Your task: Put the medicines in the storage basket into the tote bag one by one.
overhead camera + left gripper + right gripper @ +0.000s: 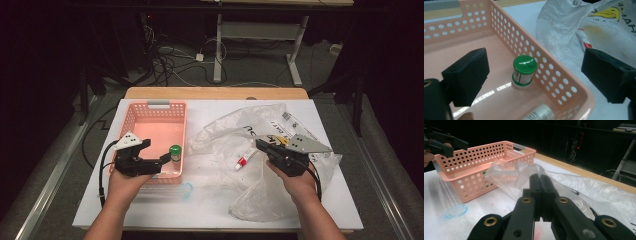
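My left gripper hangs with its jaws spread wide and holding nothing, straddling the near right wall of the pink basket, where the green-capped jar stands upright on the floor just beside that wall, a white tube lying nearer the corner. My right gripper is clenched on a fold of the clear plastic bag, which spreads over the right half of the table. A red-capped tube lies at the bag's mouth. My worry is the outer jaw catching the perforated wall as I lift away, dragging the basket or toppling the jar. Tugging the bag could roll the tube off. Open room lies between basket and bag.
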